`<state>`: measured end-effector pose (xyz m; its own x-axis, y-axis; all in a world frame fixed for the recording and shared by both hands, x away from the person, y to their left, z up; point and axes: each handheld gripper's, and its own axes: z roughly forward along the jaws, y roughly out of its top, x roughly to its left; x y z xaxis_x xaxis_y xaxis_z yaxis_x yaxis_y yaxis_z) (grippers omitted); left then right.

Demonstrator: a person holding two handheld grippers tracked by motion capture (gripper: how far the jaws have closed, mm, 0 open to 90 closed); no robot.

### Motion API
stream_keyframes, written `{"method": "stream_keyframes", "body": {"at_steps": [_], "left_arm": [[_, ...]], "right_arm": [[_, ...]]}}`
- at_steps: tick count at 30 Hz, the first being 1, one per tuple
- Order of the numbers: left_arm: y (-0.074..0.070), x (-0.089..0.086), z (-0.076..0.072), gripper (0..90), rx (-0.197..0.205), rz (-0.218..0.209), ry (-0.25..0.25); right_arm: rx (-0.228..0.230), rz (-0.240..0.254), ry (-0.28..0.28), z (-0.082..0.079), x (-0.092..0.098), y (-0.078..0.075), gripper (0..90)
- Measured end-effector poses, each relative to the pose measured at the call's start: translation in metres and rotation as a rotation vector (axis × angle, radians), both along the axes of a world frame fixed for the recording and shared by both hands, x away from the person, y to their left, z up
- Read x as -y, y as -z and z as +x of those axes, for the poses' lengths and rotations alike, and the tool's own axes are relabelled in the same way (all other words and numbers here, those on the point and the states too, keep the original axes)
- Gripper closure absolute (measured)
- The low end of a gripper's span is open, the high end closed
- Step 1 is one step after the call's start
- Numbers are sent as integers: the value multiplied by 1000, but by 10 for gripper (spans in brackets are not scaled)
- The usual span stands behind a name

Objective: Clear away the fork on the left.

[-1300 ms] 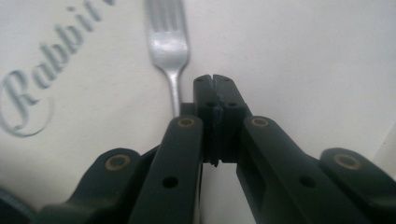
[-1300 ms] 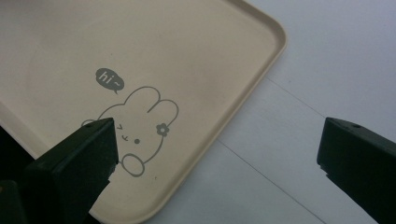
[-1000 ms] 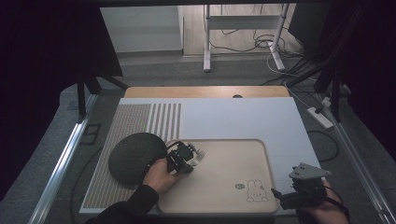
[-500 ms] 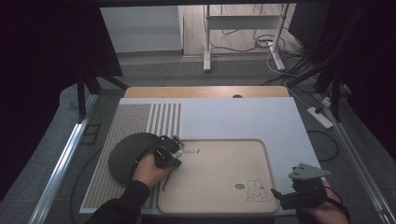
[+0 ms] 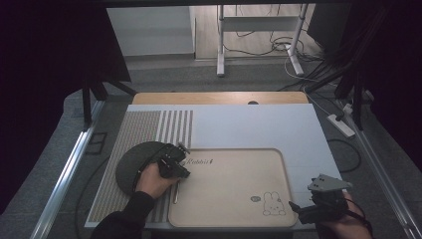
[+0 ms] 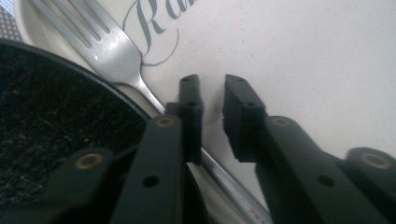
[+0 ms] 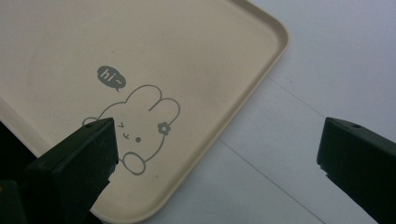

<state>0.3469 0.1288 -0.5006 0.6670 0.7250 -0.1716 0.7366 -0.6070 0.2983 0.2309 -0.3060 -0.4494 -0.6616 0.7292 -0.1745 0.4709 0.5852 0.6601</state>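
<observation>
As the left gripper (image 5: 175,162) sits at the tray's (image 5: 234,219) left rim, beside the dark round plate (image 5: 132,164), its jaws have just been opening to a narrow gap and grip nothing — the fork (image 6: 109,49) lies free on the tray's left edge, its handle running under the left jaw and its tines pointing away toward the printed lettering, with the plate's rim just beside it. I judge the step in hand to be the release of the fork onto the tray; next the left gripper likely needs to lift straight off without dragging the handle. The right gripper (image 5: 318,204) waits at the tray's near right corner by the rabbit drawing (image 7: 140,126), jaws spread wide and empty — over the counter.
</observation>
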Motion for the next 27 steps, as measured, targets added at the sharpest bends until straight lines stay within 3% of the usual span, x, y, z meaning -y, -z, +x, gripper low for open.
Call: {"method": "stream_keyframes", "body": {"at_steps": [2,15,22,27], "left_arm": [[-3,0,-1,659,25,7,-5],[-19,-16,-7,302,180,-114,2],[-25,-30,-12,174,206,-165,-30],[-27,-41,-16,64,214,-240,-38]], "right_arm": [[-1,0,1,0,0,0,0],[-4,3,1,0,0,0,0],[-3,6,1,1,0,0,0],[-4,7,2,1,0,0,0]]}}
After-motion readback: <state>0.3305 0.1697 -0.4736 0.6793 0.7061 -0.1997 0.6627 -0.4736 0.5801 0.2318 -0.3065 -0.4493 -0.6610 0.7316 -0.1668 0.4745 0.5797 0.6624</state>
